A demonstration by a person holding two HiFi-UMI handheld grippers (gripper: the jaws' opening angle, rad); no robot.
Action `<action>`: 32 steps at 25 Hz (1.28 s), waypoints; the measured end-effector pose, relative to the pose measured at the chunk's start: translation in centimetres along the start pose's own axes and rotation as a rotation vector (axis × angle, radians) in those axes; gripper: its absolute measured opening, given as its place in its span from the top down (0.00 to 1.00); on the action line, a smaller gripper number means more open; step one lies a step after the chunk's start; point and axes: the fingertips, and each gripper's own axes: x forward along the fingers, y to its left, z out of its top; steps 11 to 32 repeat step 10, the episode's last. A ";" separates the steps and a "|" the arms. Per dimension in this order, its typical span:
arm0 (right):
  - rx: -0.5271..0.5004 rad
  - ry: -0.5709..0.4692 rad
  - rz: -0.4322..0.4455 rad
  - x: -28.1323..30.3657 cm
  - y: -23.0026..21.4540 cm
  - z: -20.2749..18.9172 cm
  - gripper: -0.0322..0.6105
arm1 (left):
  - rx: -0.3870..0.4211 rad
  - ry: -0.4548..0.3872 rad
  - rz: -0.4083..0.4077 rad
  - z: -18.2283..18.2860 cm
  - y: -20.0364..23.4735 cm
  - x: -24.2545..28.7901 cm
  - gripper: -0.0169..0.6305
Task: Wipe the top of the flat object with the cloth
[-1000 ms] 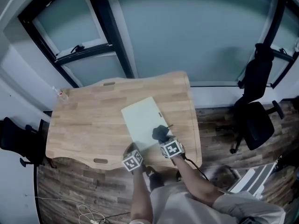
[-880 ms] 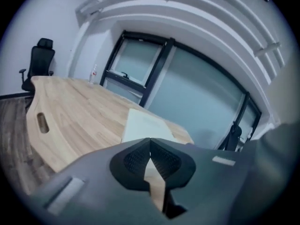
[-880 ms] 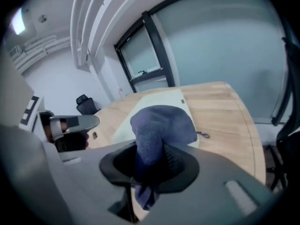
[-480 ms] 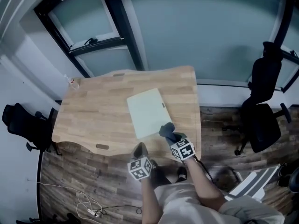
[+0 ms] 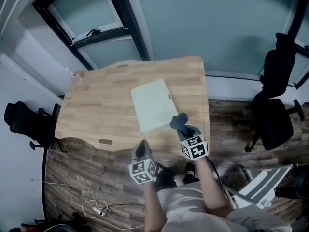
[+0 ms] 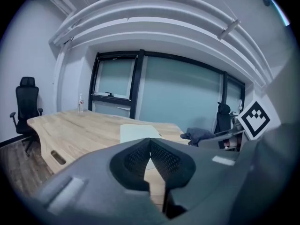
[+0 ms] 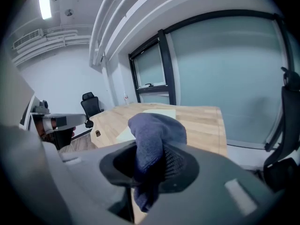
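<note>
The cloth [image 7: 157, 135] is pinched in the right tool [image 5: 185, 128]; the left tool [image 6: 150, 159] is pressed together, empty. The flat object [image 5: 153, 105] lies on the desk [image 5: 96, 110], ahead and left of the right tool, which is judged the nearer.

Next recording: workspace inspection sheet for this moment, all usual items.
Surface: wooden table, light wood.
Job's things: flat board lies mid-table; cloth held beside its near right corner.
Clutter: small bottle at the far left corner.
Grippers: left gripper shut, empty, off the near edge; right gripper shut on the cloth.
Cables: loose cable on the floor, near left.
Surroundings: office chair at left, second chair at right; windows beyond.
</note>
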 end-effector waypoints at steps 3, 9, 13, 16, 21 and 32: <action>0.017 -0.001 -0.018 -0.5 0.7 -0.2 0.79 | 0.039 0.028 -0.001 -1.3 0.1 -0.3 0.96; 0.070 -0.041 -0.034 -0.6 2.2 -0.8 0.79 | 0.078 0.049 -0.044 -2.5 0.9 -0.1 0.96; 0.083 -0.046 -0.039 -0.6 2.4 -1.0 0.79 | 0.084 0.045 -0.051 -2.5 1.0 -0.1 0.96; 0.083 -0.046 -0.039 -0.6 2.4 -1.0 0.79 | 0.084 0.045 -0.051 -2.5 1.0 -0.1 0.96; 0.083 -0.046 -0.039 -0.6 2.4 -1.0 0.79 | 0.084 0.045 -0.051 -2.5 1.0 -0.1 0.96; 0.083 -0.046 -0.039 -0.6 2.4 -1.0 0.79 | 0.084 0.045 -0.051 -2.5 1.0 -0.1 0.96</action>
